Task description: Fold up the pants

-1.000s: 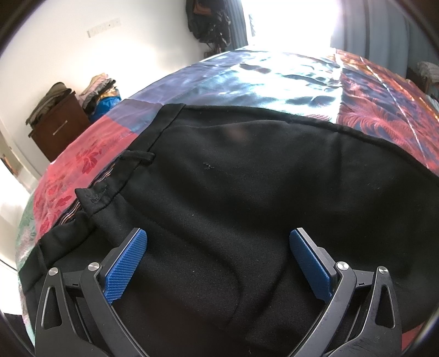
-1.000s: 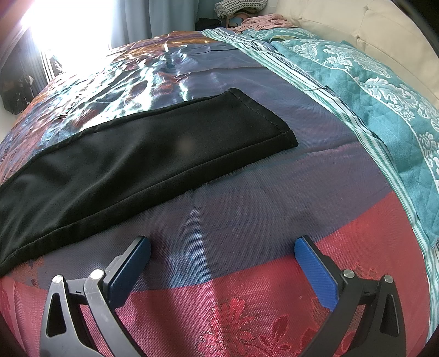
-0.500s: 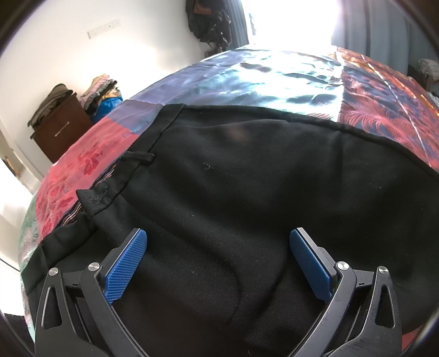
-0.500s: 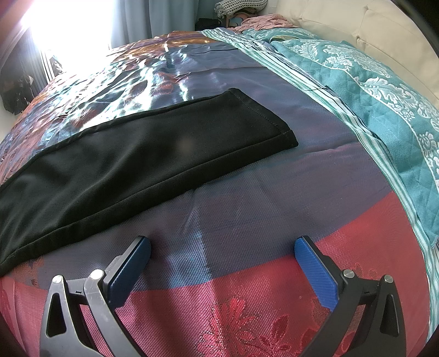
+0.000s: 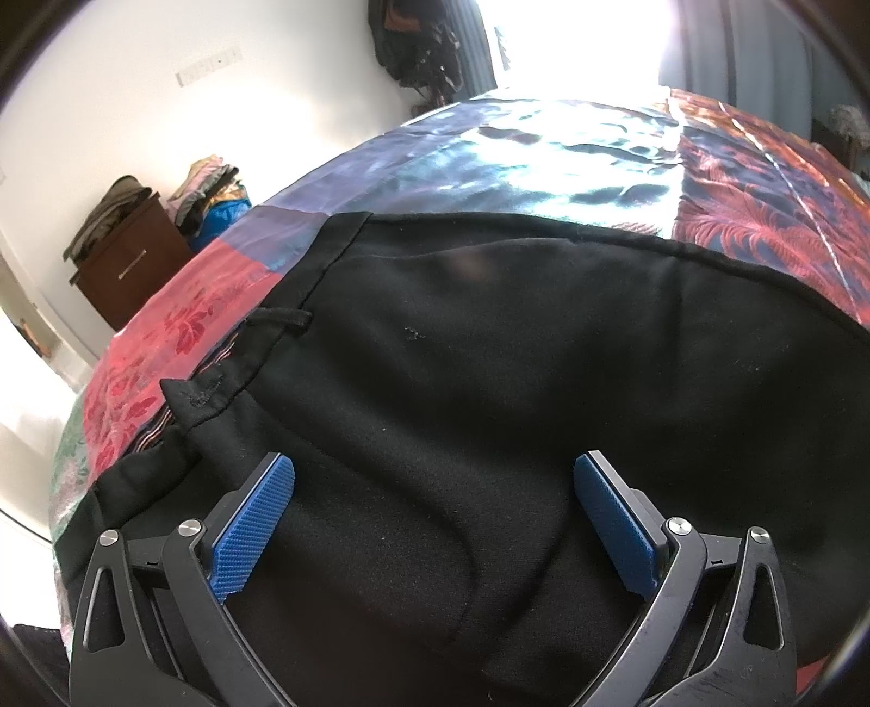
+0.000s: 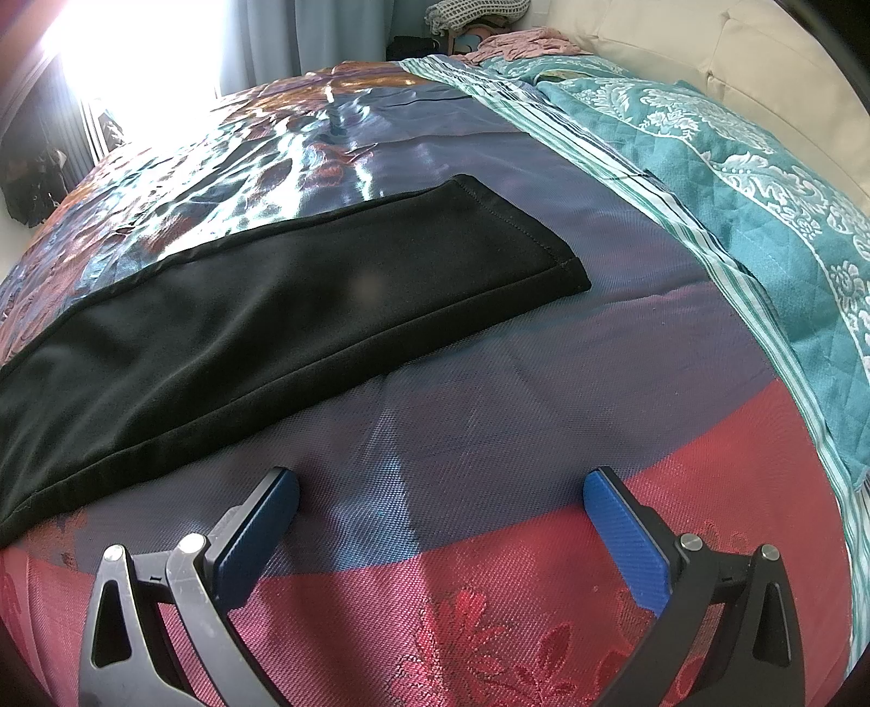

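Black pants (image 5: 489, 353) lie flat on a bed, legs stacked one on the other. In the left wrist view the waistband with a belt loop (image 5: 283, 318) runs up the left side. My left gripper (image 5: 435, 478) is open and empty, hovering over the seat of the pants. In the right wrist view the pant legs (image 6: 261, 310) stretch from the left to the hem (image 6: 522, 228) at centre. My right gripper (image 6: 440, 489) is open and empty above the bare bedspread, nearer to me than the legs and short of the hem.
The bedspread (image 6: 489, 435) is shiny, patterned in red, blue and purple. A teal quilt (image 6: 734, 179) and a cream headboard (image 6: 679, 43) lie at the right. A brown cabinet (image 5: 130, 261) with piled clothes stands by the wall. A bright window (image 5: 576, 38) is beyond the bed.
The left gripper has shifted very slightly over the pants. The right gripper has not moved.
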Motion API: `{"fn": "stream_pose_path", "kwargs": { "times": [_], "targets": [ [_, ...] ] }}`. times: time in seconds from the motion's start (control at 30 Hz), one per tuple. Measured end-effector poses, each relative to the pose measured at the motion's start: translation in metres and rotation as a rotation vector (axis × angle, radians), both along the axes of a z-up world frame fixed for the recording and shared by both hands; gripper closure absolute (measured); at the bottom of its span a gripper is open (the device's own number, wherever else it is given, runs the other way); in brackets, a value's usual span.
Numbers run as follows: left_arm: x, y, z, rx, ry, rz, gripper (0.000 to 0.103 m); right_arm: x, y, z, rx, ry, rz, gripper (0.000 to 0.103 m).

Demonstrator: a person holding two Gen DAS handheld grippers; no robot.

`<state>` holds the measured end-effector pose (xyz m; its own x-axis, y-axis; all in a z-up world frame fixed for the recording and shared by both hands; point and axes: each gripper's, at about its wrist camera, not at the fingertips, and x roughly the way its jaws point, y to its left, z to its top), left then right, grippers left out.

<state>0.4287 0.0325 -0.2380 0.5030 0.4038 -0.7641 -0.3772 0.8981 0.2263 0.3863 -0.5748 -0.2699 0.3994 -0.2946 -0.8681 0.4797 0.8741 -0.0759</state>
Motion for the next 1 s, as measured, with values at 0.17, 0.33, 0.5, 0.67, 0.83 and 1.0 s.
{"fn": "stream_pose_path", "kwargs": {
  "times": [0.17,0.33,0.5,0.67,0.83,1.0],
  "targets": [
    [0.000,0.002,0.001,-0.023,-0.003,-0.001,0.001,0.000,0.000,0.000,0.000,0.000,0.000,0.000],
    [0.000,0.004,0.001,-0.039,0.000,-0.003,0.001,0.000,0.000,0.000,0.000,-0.001,0.000,0.000],
    [0.002,0.005,0.004,-0.044,0.018,-0.002,0.000,0.000,-0.001,0.000,0.009,-0.002,-0.001,0.000],
    [0.003,-0.003,0.019,-0.057,0.084,-0.127,0.001,-0.002,-0.012,0.015,0.110,0.073,0.120,0.000],
    [-0.020,-0.009,0.046,-0.105,0.062,-0.258,0.000,-0.032,-0.041,0.067,0.185,-0.062,0.112,0.000],
    [-0.031,-0.005,0.061,-0.200,0.021,-0.248,0.000,0.021,-0.085,0.085,0.217,-0.008,0.133,0.000]
  ]
}}
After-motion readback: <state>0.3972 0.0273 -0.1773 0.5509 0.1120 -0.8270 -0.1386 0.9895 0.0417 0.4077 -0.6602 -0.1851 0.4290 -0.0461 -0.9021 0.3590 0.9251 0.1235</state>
